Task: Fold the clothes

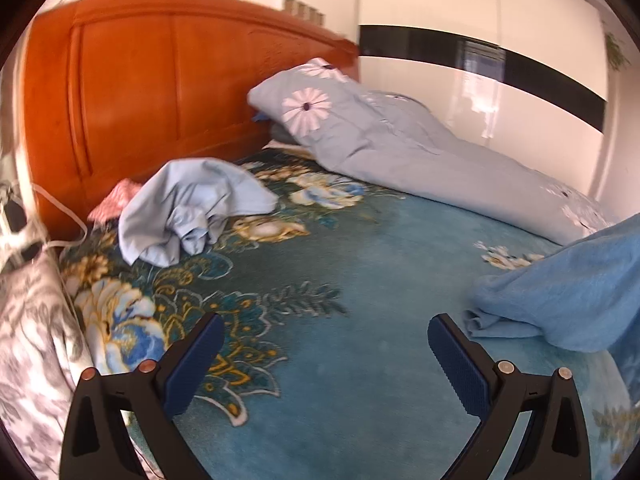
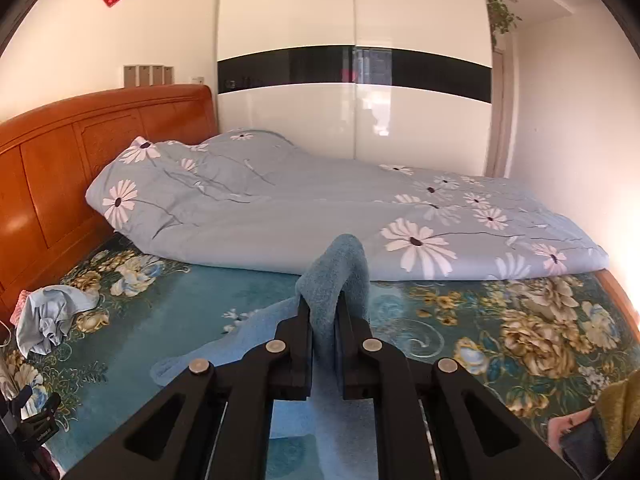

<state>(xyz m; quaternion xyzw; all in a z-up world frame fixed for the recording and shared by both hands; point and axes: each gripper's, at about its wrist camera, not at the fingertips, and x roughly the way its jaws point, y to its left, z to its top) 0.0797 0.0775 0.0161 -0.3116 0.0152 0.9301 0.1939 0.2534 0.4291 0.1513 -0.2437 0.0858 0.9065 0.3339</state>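
Observation:
A blue towel-like cloth (image 2: 332,276) is pinched in my right gripper (image 2: 324,312), which is shut on a raised fold of it; the rest hangs down onto the bed. The same cloth (image 1: 568,300) shows at the right of the left wrist view, its lower edge resting on the bedspread. My left gripper (image 1: 324,344) is open and empty, low over the teal floral bedspread (image 1: 360,280), to the left of the cloth. A crumpled light blue garment (image 1: 188,208) lies near the headboard; it also shows in the right wrist view (image 2: 52,316).
An orange wooden headboard (image 1: 160,92) stands behind. A grey-blue daisy-print duvet (image 2: 300,208) lies along the far side by a white wardrobe (image 2: 352,100). A pink cloth (image 1: 116,200) sits behind the light blue garment. A grey patterned pillow (image 1: 32,340) and cables are at the left edge.

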